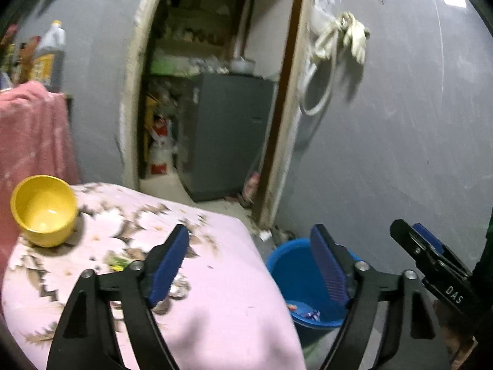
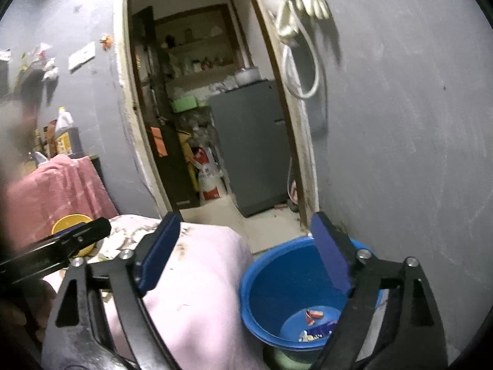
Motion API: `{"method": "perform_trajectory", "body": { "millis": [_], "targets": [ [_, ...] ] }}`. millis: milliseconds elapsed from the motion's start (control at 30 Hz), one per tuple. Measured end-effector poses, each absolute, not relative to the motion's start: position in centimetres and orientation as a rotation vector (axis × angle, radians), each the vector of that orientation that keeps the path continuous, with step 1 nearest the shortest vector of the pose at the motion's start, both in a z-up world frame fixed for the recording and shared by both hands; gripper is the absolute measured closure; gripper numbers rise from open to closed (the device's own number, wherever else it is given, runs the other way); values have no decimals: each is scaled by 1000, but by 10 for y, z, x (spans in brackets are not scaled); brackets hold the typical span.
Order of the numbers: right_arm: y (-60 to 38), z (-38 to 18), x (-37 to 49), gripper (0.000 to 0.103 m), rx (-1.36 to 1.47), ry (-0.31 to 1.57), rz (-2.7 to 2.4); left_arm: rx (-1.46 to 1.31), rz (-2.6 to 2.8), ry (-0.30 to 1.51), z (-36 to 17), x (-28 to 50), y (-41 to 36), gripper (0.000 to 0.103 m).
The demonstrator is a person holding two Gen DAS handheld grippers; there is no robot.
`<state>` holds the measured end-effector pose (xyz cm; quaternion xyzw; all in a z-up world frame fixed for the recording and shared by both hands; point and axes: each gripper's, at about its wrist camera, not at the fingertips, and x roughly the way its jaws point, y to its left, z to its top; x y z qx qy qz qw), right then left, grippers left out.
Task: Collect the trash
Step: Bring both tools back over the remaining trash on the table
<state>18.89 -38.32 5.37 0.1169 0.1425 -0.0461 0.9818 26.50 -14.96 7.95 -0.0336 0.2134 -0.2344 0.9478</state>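
A blue bucket (image 2: 277, 280) stands on the floor beside a pink-covered table (image 2: 197, 302); it also shows in the left wrist view (image 1: 292, 274). Small wrappers (image 2: 314, 323) lie at its bottom. My right gripper (image 2: 246, 252) is open and empty above the bucket's near rim. My left gripper (image 1: 252, 262) is open and empty over the table's right edge (image 1: 234, 277). A small green-yellow scrap (image 1: 118, 262) and a crumpled wrapper (image 1: 177, 291) lie on the cloth by the left finger (image 1: 168, 268). The right gripper's tip shows at the left wrist view's right side (image 1: 416, 240).
A yellow bowl (image 1: 44, 209) sits at the table's far left. A pink cloth (image 1: 30, 129) hangs behind it, with bottles (image 1: 50, 55) above. A doorway opens onto a grey fridge (image 1: 228, 135). A grey wall (image 1: 400, 123) with hanging gloves (image 1: 348, 35) is to the right.
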Motion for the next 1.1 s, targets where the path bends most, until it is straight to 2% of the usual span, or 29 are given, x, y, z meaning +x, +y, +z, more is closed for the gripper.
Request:
{"method": "perform_trajectory", "body": {
  "millis": [133,167,200,267,733,1100],
  "targets": [
    [-363,65,181,0,215,243,-64,-95,-416,367,90,247,-120,21],
    [-356,68,178,0,210,229,-56,-97,-401,358,92,243,-114,17],
    [-349,71,176,0,204,215,-47,-99,-383,351,92,241,-108,8],
    [-338,75,173,0,193,194,-31,-109,-331,320,95,232,-94,3],
    [-259,86,159,0,100,136,85,-138,-115,244,85,190,-10,2],
    [-214,78,163,0,23,143,171,-127,-20,224,71,177,17,2]
  ]
}}
